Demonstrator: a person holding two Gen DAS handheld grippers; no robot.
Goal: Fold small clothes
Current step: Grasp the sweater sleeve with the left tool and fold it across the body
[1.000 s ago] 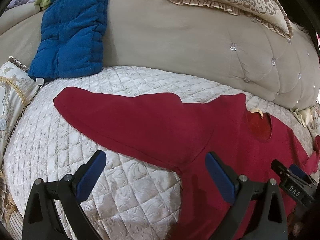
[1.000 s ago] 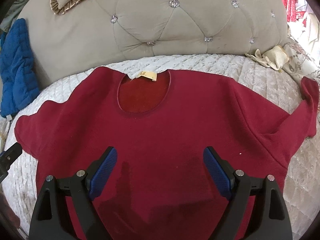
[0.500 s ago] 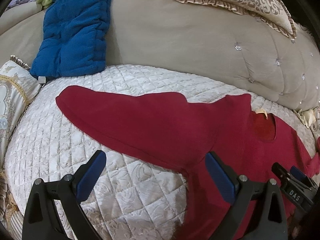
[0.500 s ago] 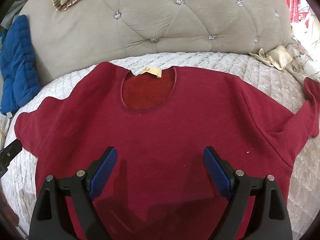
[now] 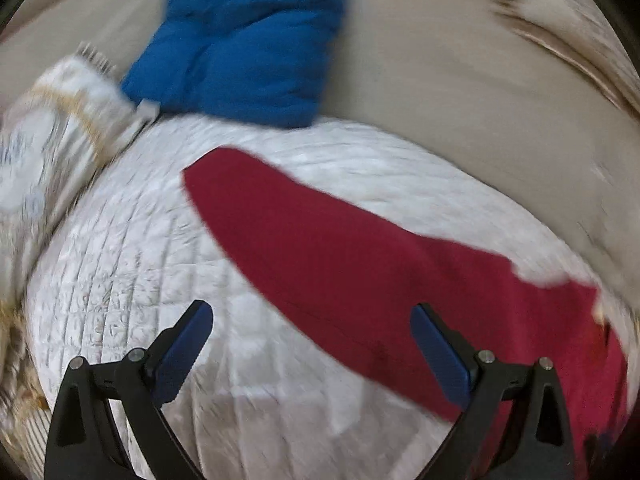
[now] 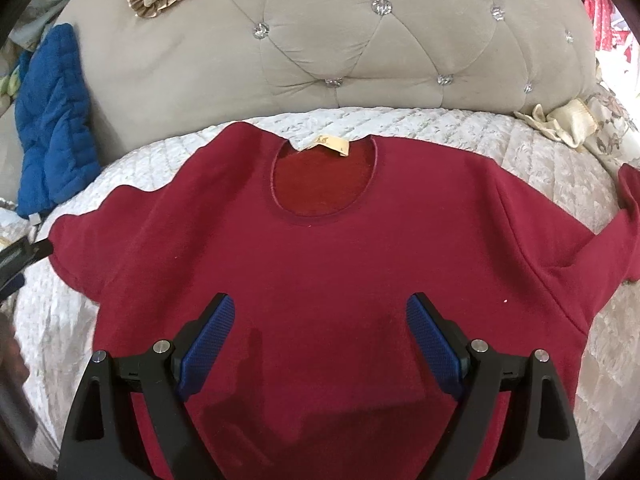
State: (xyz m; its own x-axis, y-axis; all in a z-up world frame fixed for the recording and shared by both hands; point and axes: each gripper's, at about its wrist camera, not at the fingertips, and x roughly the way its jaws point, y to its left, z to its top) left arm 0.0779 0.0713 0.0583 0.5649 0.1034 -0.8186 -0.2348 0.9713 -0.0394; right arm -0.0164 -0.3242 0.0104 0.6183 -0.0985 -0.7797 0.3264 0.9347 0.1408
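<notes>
Red sweater (image 6: 320, 264) flat on bed (image 6: 520, 148), ready to fold; left gripper (image 5: 312, 344) and right gripper (image 6: 320, 332) wide open, empty.

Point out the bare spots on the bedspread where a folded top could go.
Bare quilt lies between the red sweater's sleeve and the patterned pillow, under the open left tool. A narrow strip runs between collar and headboard. The middle is covered by the sweater.
</notes>
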